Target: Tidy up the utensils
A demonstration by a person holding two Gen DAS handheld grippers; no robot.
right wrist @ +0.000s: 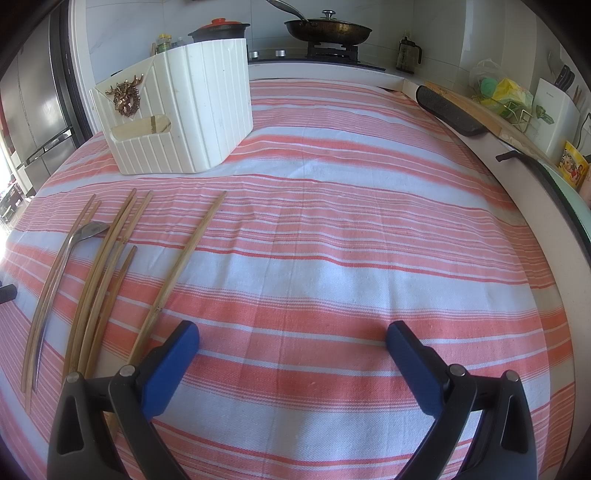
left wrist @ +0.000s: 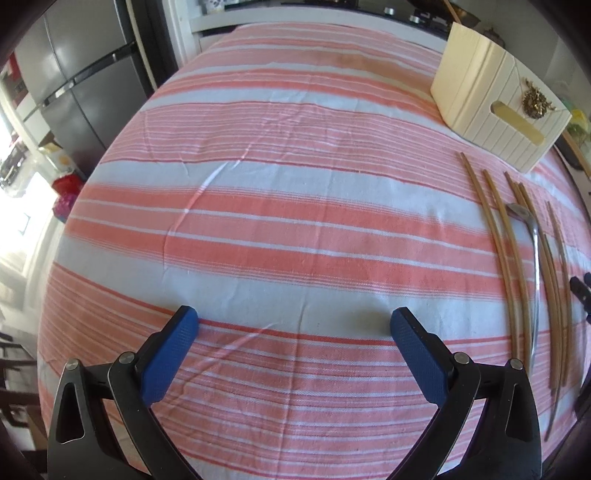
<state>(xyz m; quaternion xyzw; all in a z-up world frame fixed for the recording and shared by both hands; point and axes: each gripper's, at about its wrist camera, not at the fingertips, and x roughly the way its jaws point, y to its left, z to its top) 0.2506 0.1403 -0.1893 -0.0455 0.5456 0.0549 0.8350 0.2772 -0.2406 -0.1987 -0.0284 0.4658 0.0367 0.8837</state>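
Several wooden chopsticks (right wrist: 177, 262) and a metal spoon (right wrist: 79, 232) lie side by side on the striped cloth, left of my right gripper (right wrist: 291, 341). A white ribbed utensil holder (right wrist: 192, 110) with a gold deer ornament stands behind them. My right gripper is open and holds nothing; its left finger sits near the end of the rightmost chopstick. In the left wrist view the same chopsticks (left wrist: 506, 258), spoon (left wrist: 535, 258) and holder (left wrist: 491, 103) are at the far right. My left gripper (left wrist: 293, 328) is open over bare cloth, well left of them.
The red and white striped cloth (right wrist: 351, 240) covers the table. A counter behind holds a stove with a lidded pan (right wrist: 328, 29) and a dark pot (right wrist: 219, 31). A black handle (right wrist: 448, 110) and clutter line the right edge. A grey fridge (left wrist: 81, 81) stands at the left.
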